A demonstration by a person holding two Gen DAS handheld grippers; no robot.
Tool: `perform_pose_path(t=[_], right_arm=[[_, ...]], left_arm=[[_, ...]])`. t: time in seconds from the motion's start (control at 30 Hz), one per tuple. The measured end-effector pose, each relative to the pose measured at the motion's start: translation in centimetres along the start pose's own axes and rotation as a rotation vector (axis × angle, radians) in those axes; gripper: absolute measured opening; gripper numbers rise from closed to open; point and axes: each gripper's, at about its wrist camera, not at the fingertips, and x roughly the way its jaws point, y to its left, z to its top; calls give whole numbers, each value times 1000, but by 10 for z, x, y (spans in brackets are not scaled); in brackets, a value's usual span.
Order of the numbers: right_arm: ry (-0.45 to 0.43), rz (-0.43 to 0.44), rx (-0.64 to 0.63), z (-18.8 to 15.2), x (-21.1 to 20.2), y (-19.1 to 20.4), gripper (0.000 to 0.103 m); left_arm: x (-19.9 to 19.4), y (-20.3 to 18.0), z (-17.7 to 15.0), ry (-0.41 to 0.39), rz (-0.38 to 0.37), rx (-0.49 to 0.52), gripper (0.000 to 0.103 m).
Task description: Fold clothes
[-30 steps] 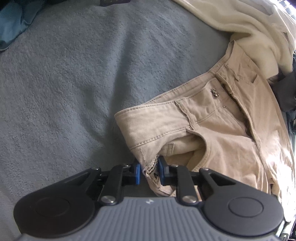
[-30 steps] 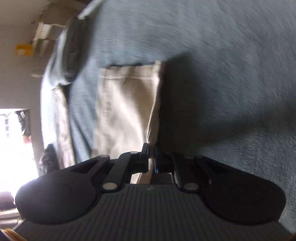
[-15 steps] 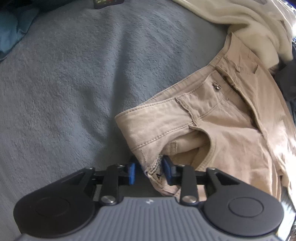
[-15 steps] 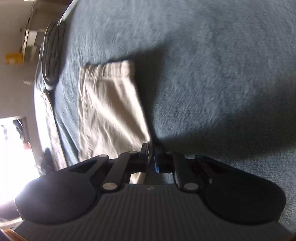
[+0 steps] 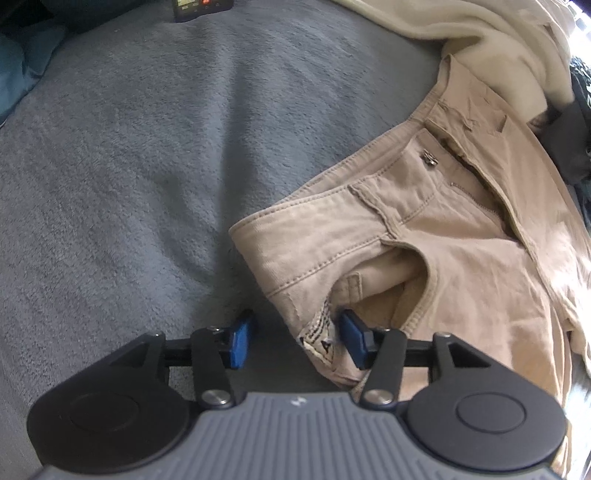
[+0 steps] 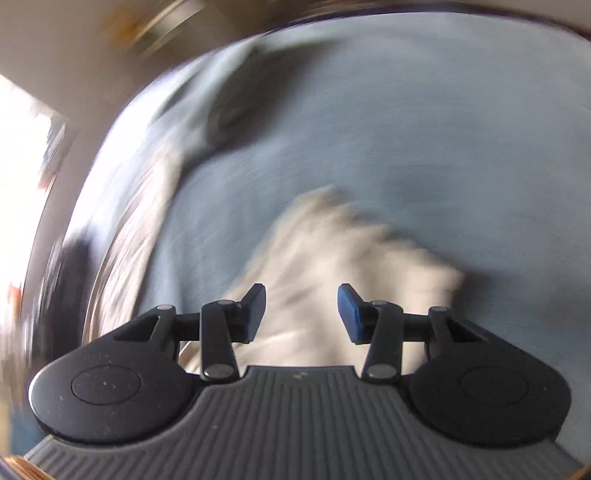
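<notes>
Tan trousers (image 5: 436,236) lie waist-up on the grey blanket (image 5: 129,166) at the right of the left wrist view, fly open, a metal button (image 5: 429,158) showing. My left gripper (image 5: 295,341) is open; a frayed corner of the waistband (image 5: 319,334) rests loose between its blue pads. The right wrist view is heavily blurred. In it my right gripper (image 6: 301,312) is open above a pale tan stretch of the trousers (image 6: 332,258), nothing held.
A cream garment (image 5: 480,40) is heaped over the top of the trousers at far right, with dark cloth (image 5: 570,136) beside it. A small dark device (image 5: 201,8) lies at the blanket's far edge. Teal fabric (image 5: 22,66) sits at the upper left.
Both grippers have let go: the left opened off the waistband corner, the right opened off the trouser leg and swung fast, blurring its view.
</notes>
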Motion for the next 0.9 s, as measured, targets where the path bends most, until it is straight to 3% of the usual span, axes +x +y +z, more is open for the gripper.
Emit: perform_pose_path(t=[0.13, 0.3, 0.43, 0.53, 0.63, 0.7, 0.77, 0.9], right_arm=[[169, 183, -391, -32, 65, 110, 43], [339, 332, -792, -100, 114, 217, 43], [383, 372, -1163, -152, 131, 275, 43], [415, 342, -1373, -175, 146, 287, 43], [482, 309, -1455, -183, 168, 290, 41], [447, 303, -1459, -179, 165, 289, 32], [412, 296, -1462, -176, 162, 287, 6], [341, 282, -1468, -168, 156, 284, 3]], left_arm=[[1, -2, 0, 0, 9, 1, 54], [7, -11, 1, -5, 32, 25, 56], [10, -14, 2, -4, 39, 46, 56], [25, -14, 8, 0, 42, 57, 57], [33, -19, 11, 1, 49, 68, 58], [34, -21, 10, -2, 53, 76, 58], [36, -22, 10, -7, 57, 85, 58], [39, -26, 9, -14, 62, 92, 58]])
